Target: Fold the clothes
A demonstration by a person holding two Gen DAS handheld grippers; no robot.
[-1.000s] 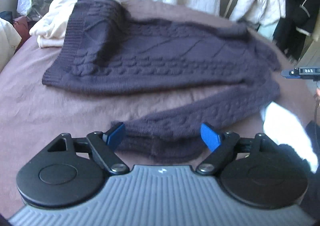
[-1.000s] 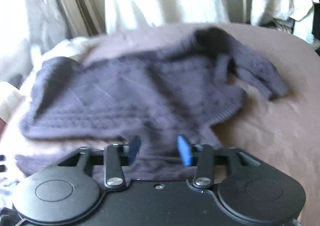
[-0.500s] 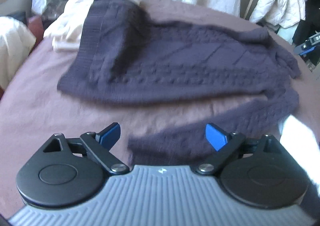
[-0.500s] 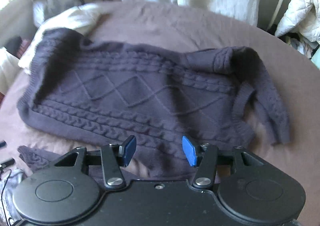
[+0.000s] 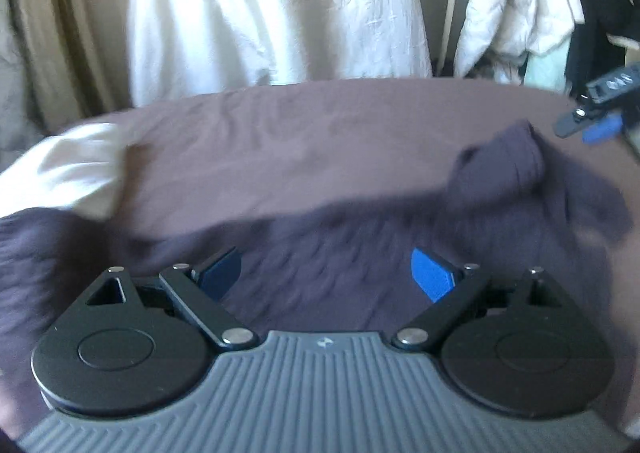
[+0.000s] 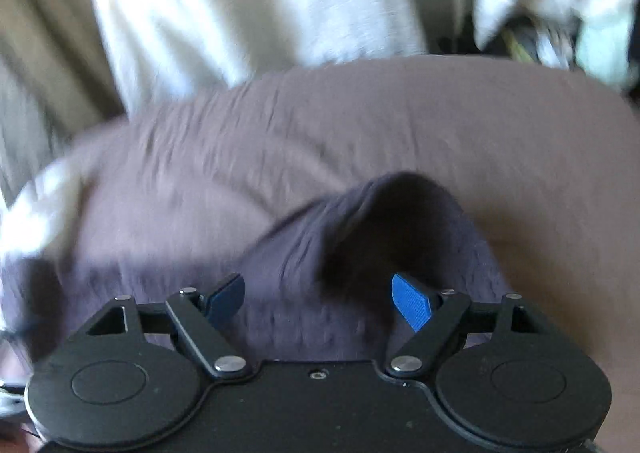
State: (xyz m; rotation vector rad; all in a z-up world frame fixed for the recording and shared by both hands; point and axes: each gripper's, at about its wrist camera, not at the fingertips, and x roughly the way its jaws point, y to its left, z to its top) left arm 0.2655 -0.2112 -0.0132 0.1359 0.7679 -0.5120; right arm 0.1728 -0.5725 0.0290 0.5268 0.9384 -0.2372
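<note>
A dark purple cable-knit sweater (image 5: 320, 245) lies spread on a brown sheet (image 5: 288, 141); both views are blurred. My left gripper (image 5: 326, 273) hovers over the sweater's body, jaws wide open, nothing pinched between the blue pads. At the right end the sweater's far shoulder rises in a dark hump (image 5: 508, 157). In the right wrist view the same sweater (image 6: 288, 273) fills the lower half, with the raised fold (image 6: 400, 213) just ahead of the fingers. My right gripper (image 6: 318, 303) is over it, its jaws opening, pads apart and not pressing the knit. The right gripper's tip (image 5: 600, 113) shows at the left view's right edge.
A cream garment (image 5: 68, 173) lies bunched at the sheet's left end. White cloth (image 5: 272, 5) hangs behind the bed, with a beige curtain (image 5: 48, 25) to the left and a white quilted jacket (image 5: 516, 1) among other hung clothes on the right.
Both grippers have swept fast across the sweater toward its far edge, so the back wall now fills the top. The right jaws have spread much wider; the left sleeve has dropped out of view.
</note>
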